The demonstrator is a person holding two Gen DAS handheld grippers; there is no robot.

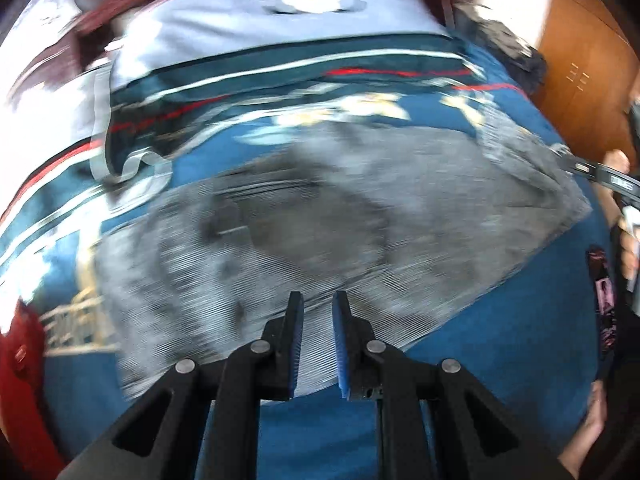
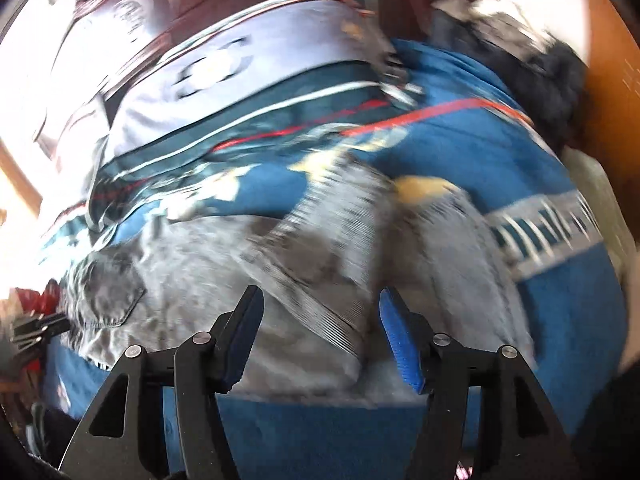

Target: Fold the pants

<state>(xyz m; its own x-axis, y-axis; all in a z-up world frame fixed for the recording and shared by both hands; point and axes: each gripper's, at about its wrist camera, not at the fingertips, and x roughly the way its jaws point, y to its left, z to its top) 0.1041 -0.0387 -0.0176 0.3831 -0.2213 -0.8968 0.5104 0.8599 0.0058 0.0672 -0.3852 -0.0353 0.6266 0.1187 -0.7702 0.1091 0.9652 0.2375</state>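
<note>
Grey washed jeans [image 1: 320,208] lie spread across a blue bedspread [image 1: 500,360], blurred by motion. My left gripper [image 1: 318,296] hovers over their near edge. Its blue pads stand a narrow gap apart, with no fabric pinched between them. In the right wrist view the jeans [image 2: 224,272] are rumpled, with a back pocket [image 2: 108,292] at the left. My right gripper [image 2: 320,291] hangs open and wide above the near fold, its pads touching nothing. The right gripper [image 1: 592,170] also shows at the far right of the left wrist view, by the jeans' far end.
A pale blue pillow [image 1: 280,28] with a flower print lies at the head of the bed. Dark clothes [image 1: 508,48] are piled at the back right, next to a wooden wardrobe [image 1: 580,60]. A red object [image 1: 20,340] sits by the bed's left side.
</note>
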